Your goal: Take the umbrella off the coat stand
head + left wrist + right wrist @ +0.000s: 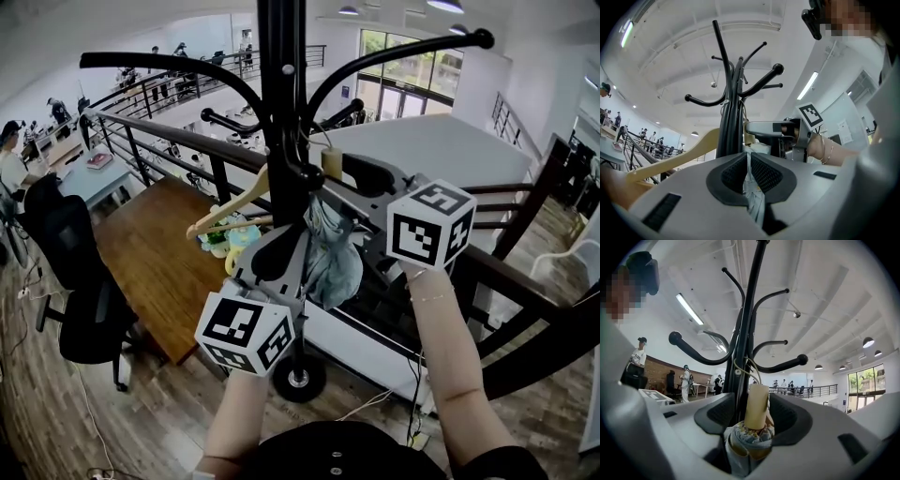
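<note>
A black coat stand rises in front of me. A folded blue-grey umbrella hangs against its pole by a thin cord. Its cream handle points up. My left gripper comes from below and is shut on the umbrella's fabric, which is pinched between the pads. My right gripper is level with the handle and open, the handle standing loose between its jaws. From the left gripper view, the right gripper shows beside the pole.
A wooden hanger hangs on the stand at the left. Curved hooks spread overhead. The stand's round base sits by a dark railing. Beyond are a brown table and an office chair.
</note>
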